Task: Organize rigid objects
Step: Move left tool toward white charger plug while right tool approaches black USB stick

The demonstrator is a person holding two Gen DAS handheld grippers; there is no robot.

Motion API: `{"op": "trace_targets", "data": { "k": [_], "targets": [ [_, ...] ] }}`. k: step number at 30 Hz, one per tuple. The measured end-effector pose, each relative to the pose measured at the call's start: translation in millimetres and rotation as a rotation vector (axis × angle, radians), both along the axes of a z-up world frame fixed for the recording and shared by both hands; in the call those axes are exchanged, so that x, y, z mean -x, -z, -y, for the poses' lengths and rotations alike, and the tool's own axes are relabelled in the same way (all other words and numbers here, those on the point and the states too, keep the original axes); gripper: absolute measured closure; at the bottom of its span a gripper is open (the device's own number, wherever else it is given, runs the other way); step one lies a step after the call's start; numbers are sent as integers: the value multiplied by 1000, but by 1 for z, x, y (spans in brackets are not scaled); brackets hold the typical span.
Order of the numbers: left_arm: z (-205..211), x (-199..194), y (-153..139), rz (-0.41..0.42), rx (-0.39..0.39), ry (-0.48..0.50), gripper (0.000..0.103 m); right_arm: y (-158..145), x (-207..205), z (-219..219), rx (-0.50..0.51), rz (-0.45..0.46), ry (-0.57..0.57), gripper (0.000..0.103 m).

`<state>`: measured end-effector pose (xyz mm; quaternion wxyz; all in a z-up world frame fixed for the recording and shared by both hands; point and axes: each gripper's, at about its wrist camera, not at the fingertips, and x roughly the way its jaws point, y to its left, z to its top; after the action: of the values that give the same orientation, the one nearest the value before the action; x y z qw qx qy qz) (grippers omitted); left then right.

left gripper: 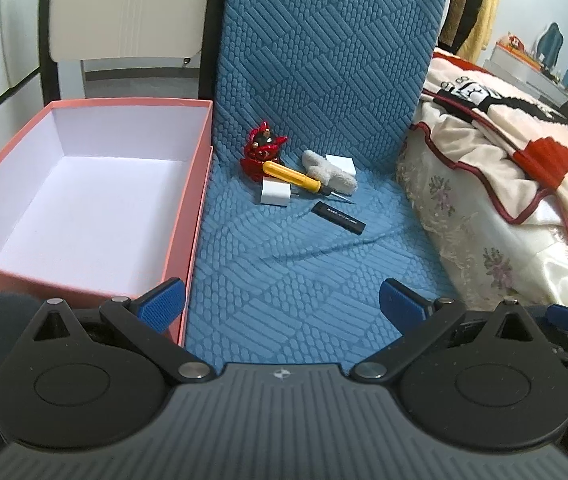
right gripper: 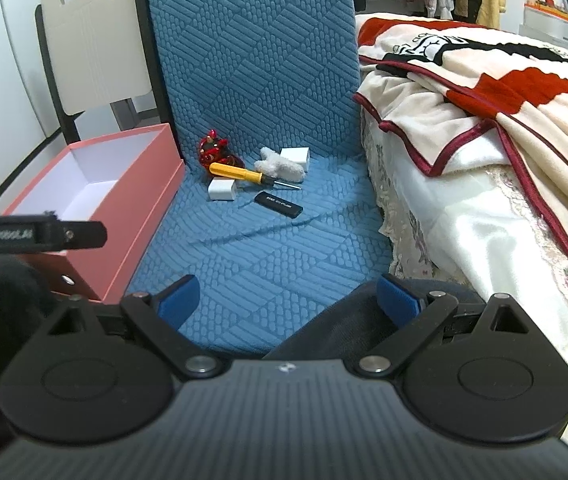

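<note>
Blue quilted fabric (left gripper: pixel 307 248) covers the seat where we find the small things heaped near the backrest: one red figurine (left gripper: pixel 262 152), one yellow-handled screwdriver (left gripper: pixel 297 179), two white charger blocks, one black stick (left gripper: pixel 337 219) with pale lettering, and one fluffy white piece (left gripper: pixel 329 174) (soft-looking, so hardly rigid). The screwdriver lies slantwise, its handle end against the figurine and its tip pointing toward the black stick. One white block (left gripper: pixel 276 194) sits just in front of the figurine, under the screwdriver's handle; the other white block (left gripper: pixel 340 165) is behind the fluffy piece. The black stick lies apart, nearest to us.

One pink box (left gripper: pixel 188 200) stands to the left of the seat, touching its edge, with a white interior and nothing in it.

Our left gripper (left gripper: pixel 282 306) hovers over the front of the seat, its jaws spread wide and touching nothing. Our right gripper (right gripper: pixel 287 300) is likewise spread wide and holds nothing; both are well apart from the pile
</note>
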<state>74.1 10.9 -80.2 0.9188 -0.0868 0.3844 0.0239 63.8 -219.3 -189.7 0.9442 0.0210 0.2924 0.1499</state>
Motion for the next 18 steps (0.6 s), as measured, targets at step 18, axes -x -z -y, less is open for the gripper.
{"op": "trace_targets", "data": {
  "k": [18],
  "targets": [
    [-6,-111,35,-21,-11,91,0,11,-67,-39,-30,-12,46,6]
  ]
}}
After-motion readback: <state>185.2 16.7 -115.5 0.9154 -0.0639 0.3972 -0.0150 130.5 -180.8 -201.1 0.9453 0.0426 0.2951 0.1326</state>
